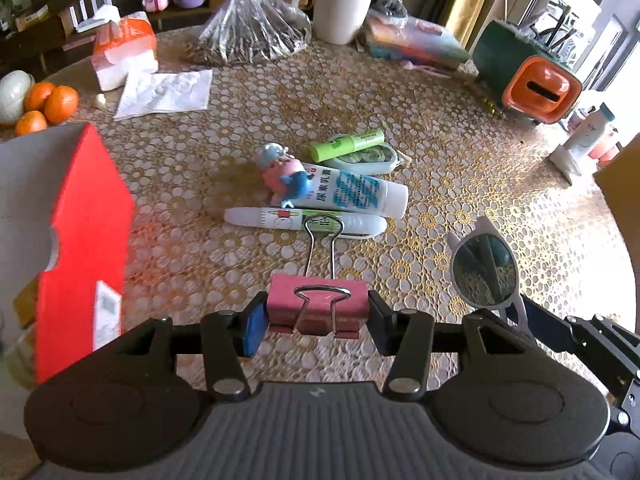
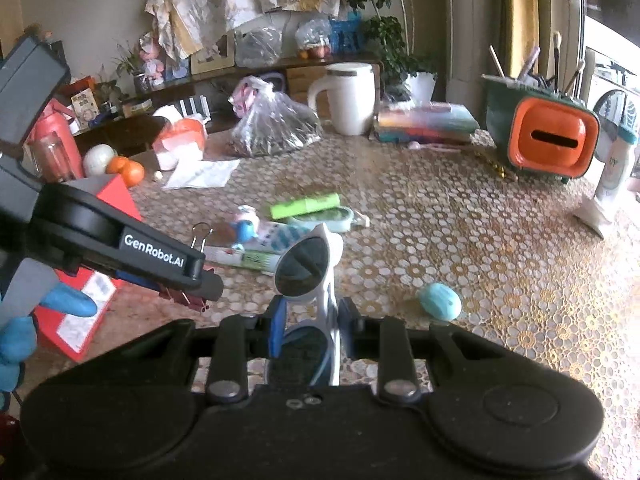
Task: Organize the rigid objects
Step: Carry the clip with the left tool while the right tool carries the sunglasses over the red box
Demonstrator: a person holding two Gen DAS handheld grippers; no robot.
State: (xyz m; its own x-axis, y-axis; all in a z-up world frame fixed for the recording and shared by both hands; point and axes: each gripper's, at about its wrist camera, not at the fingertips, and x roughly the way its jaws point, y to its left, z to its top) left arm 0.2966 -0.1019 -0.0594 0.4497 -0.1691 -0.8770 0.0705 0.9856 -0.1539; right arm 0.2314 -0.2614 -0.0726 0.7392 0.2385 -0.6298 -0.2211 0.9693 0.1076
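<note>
Left gripper (image 1: 318,314): fingers clamped on the ends of a pink binder clip (image 1: 318,306), held clear of the surface; its wire handles stick out forward and could snag a pen on the way.
Right gripper (image 2: 310,334): fingers closed tight on folded white sunglasses (image 2: 310,268); the grip sits low on the frame, so the raised lens may pivot or slip out.
Red box (image 1: 86,240): near left, likely the drop-off; both grippers crowd toward it and could collide.
Blue oval object (image 2: 440,300): near right, untouched.
Pile at centre: glue pen (image 1: 304,220), cream tube (image 1: 352,194), toy figure (image 1: 284,172), green highlighter (image 1: 346,144) touching one another; nudging one could scatter the rest.
Surface (image 1: 440,120): cluttered far edge, white mug (image 1: 344,2).
</note>
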